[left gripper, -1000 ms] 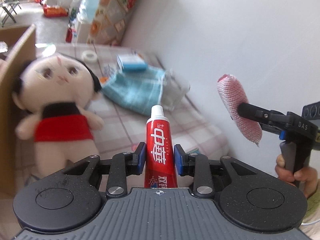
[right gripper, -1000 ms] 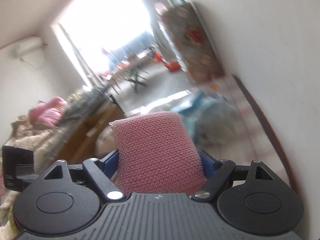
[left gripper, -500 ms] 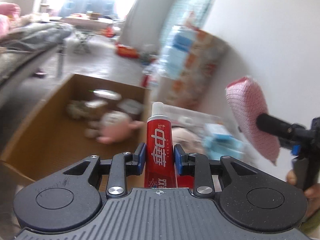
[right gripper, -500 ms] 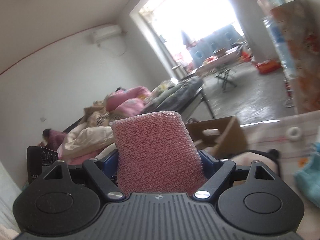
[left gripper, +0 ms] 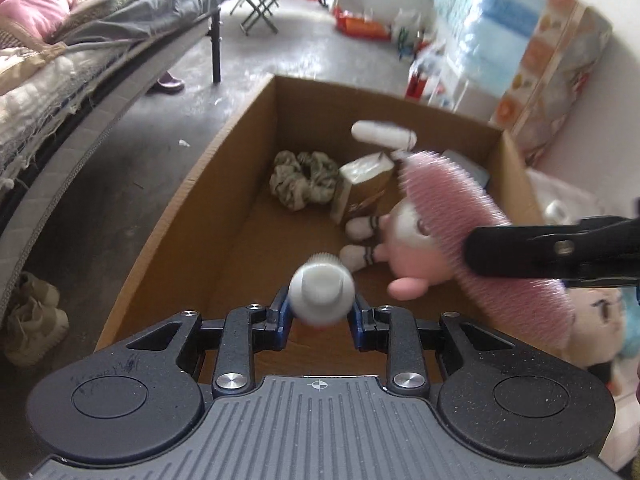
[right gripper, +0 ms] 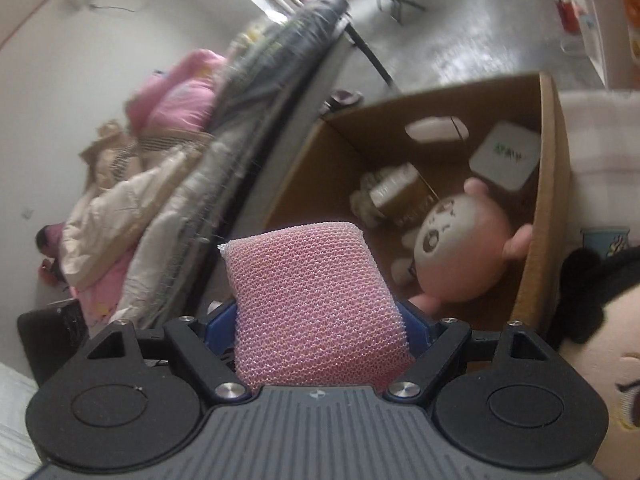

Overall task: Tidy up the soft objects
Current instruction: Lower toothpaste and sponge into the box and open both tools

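Hovering over the open cardboard box [left gripper: 224, 168], the left gripper [left gripper: 321, 312] was clamped on a toothpaste tube [left gripper: 322, 292] and the right gripper [right gripper: 320, 320] on a pink mesh sponge [right gripper: 316, 300]. Depositing was judged under way; next, both would need lowering and releasing beside the pink plush toy [left gripper: 404, 248].

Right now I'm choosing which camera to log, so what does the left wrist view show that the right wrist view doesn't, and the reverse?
Only the left wrist view shows the toothpaste tube cap-on between the left gripper's fingers, and the shoes on the floor. Only the right wrist view shows the white packet with green print and the pink sponge's broad mesh face. Both show the cardboard box, the pink plush toy, the small carton and the bed.
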Action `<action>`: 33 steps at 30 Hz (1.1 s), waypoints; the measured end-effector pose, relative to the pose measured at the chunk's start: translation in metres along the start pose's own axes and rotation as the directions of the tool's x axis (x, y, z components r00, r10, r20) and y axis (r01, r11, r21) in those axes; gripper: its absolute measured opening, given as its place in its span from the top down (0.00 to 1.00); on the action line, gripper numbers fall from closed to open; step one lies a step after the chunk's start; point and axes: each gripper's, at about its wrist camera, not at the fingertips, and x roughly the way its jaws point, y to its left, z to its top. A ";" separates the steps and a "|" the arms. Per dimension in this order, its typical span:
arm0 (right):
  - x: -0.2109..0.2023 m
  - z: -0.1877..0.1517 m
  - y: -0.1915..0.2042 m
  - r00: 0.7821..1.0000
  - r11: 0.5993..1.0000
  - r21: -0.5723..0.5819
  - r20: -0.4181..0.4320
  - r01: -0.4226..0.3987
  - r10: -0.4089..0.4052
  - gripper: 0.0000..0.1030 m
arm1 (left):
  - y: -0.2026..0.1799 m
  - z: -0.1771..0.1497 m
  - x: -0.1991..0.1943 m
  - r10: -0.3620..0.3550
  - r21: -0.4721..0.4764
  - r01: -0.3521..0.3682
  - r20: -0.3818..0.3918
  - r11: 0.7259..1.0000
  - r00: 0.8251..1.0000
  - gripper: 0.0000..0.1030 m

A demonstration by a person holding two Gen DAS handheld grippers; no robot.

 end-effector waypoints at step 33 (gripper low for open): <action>-0.001 0.013 -0.005 1.000 0.999 0.025 0.003 -0.023 0.023 0.16 | -0.025 0.008 0.026 0.332 0.515 -0.136 -0.310 0.847 0.891 0.74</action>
